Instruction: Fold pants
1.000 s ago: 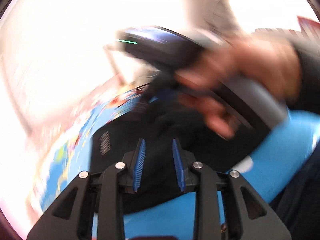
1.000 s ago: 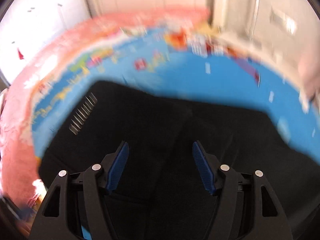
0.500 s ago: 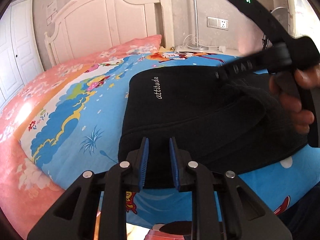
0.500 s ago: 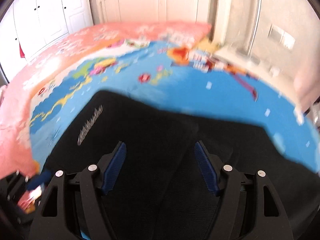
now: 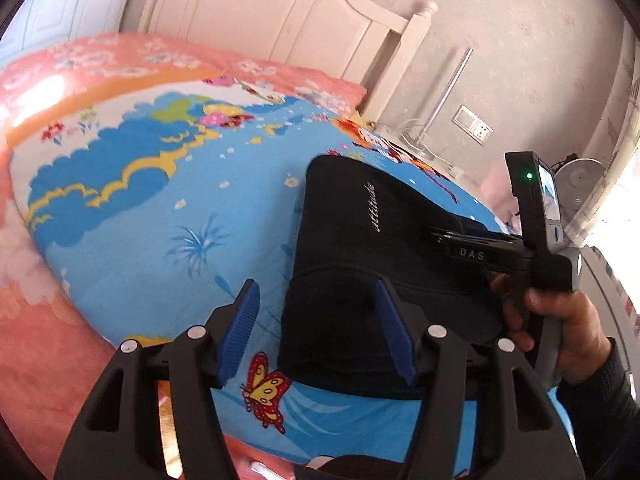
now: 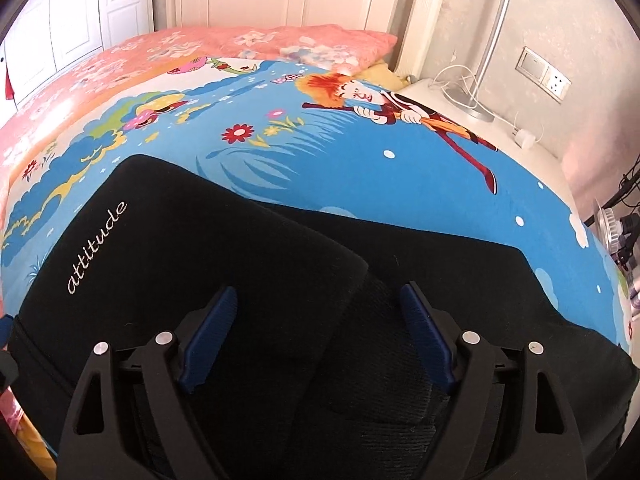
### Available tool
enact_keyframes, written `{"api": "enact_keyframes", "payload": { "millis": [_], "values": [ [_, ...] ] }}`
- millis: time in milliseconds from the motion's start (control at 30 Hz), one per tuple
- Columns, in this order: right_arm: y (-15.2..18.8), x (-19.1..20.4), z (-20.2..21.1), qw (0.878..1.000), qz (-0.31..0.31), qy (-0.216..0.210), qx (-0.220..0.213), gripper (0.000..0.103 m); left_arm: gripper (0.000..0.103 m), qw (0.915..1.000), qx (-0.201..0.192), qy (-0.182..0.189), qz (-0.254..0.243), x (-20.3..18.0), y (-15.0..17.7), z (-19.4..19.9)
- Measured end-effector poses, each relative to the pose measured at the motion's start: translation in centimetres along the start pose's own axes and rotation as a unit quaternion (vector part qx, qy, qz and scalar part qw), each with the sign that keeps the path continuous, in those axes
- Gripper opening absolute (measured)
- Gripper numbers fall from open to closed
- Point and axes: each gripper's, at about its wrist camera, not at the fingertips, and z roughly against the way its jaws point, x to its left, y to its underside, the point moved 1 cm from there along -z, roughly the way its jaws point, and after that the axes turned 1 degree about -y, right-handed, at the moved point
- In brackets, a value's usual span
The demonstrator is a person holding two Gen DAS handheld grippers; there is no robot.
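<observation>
Black pants (image 5: 360,240) with white "attitude" lettering lie folded on the blue cartoon bedsheet (image 5: 180,208). My left gripper (image 5: 316,300) hovers over their near left edge. Its jaws are opening, the pants' edge lies between the fingers, and the pads press on nothing. In the right wrist view my right gripper (image 6: 318,296) stands over the pants (image 6: 200,248) where a folded flap crosses a lower layer. Its jaws are opening too and grip nothing. A person's hand (image 5: 560,320) holds the right gripper at the pants' right side.
A white headboard (image 5: 280,20) and pink pillow (image 6: 300,40) lie at the far end. Pink floral bedding (image 5: 40,320) borders the sheet on the left. A nightstand (image 6: 460,112) with a lamp pole and cables, a wall socket (image 6: 544,74) and a fan (image 5: 580,180) stand at right.
The left jaws, nearly shut over the pants' edge half a second ago, now stand wide apart, and the left view has rolled and shifted left. The right jaws have widened slightly.
</observation>
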Motion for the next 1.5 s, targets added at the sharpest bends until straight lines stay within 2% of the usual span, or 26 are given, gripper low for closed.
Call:
{"api": "enact_keyframes", "payload": {
  "millis": [333, 433, 533, 633, 700, 767, 833, 967, 1033, 1067, 1167, 1233, 1267, 1333, 1367, 1433, 1500],
  "values": [
    [0.1, 0.0, -0.1, 1.000, -0.006, -0.001, -0.006, 0.080, 0.059, 0.9950, 0.056, 0.066, 0.050, 1.3, 0.6, -2.7],
    [0.2, -0.1, -0.1, 1.000, -0.008, -0.003, -0.007, 0.080, 0.059, 0.9905, 0.063, 0.098, 0.073, 2.2, 0.6, -3.1],
    [0.2, -0.1, -0.1, 1.000, -0.011, -0.003, -0.008, 0.081, 0.051, 0.9861, 0.072, 0.121, 0.089, 2.6, 0.6, -3.3],
    [0.3, -0.2, -0.1, 1.000, -0.013, -0.003, -0.011, 0.082, 0.049, 0.9757, 0.076, 0.161, 0.128, 3.5, 0.5, -3.3],
    [0.3, -0.2, -0.1, 1.000, -0.013, -0.003, -0.012, 0.082, 0.050, 0.9727, 0.090, 0.164, 0.138, 3.7, 0.6, -3.7],
    [0.3, -0.2, -0.1, 1.000, -0.014, -0.004, -0.012, 0.082, 0.051, 0.9742, 0.095, 0.158, 0.130, 3.2, 0.6, -4.0],
    [0.3, -0.2, -0.1, 1.000, -0.015, -0.005, -0.012, 0.082, 0.049, 0.9748, 0.092, 0.153, 0.134, 3.1, 0.5, -4.1],
    [0.3, -0.2, -0.1, 1.000, -0.015, -0.004, -0.013, 0.082, 0.040, 0.9678, 0.089, 0.174, 0.158, 3.6, 0.5, -3.9],
    [0.3, -0.3, -0.1, 1.000, -0.016, -0.003, -0.013, 0.083, 0.040, 0.9682, 0.084, 0.175, 0.157, 3.3, 0.4, -3.6],
    [0.3, -0.3, -0.1, 1.000, -0.016, -0.003, -0.013, 0.083, 0.041, 0.9681, 0.081, 0.175, 0.160, 3.2, 0.3, -3.6],
    [0.4, -0.3, -0.1, 1.000, -0.016, -0.002, -0.013, 0.083, 0.055, 0.9615, 0.083, 0.182, 0.189, 3.3, 0.5, -4.1],
    [0.4, -0.3, -0.2, 1.000, -0.017, -0.005, -0.012, 0.084, 0.051, 0.9676, 0.088, 0.161, 0.174, 2.6, 0.3, -4.6],
    [0.3, -0.5, -0.2, 1.000, -0.020, -0.011, -0.008, 0.085, 0.044, 0.9707, 0.086, 0.150, 0.166, 2.2, 0.2, -4.6],
    [-0.4, -1.2, 0.0, 0.999, -0.026, -0.026, 0.020, 0.086, 0.037, 0.9744, 0.078, 0.141, 0.157, 1.6, -0.3, -4.0],
    [-1.0, -1.6, 0.4, 0.998, -0.028, -0.032, 0.036, 0.086, 0.035, 0.9807, 0.069, 0.129, 0.130, 0.6, -0.7, -3.2],
    [-3.2, -2.6, 2.1, 0.994, -0.056, -0.082, 0.048, 0.088, 0.034, 0.9917, 0.054, 0.093, 0.070, -1.8, -1.6, -1.6],
    [-6.1, -3.2, 3.8, 0.982, -0.078, -0.156, 0.068, 0.088, 0.033, 0.9961, 0.041, 0.072, 0.031, -3.9, -2.2, -0.6]
  ]
}}
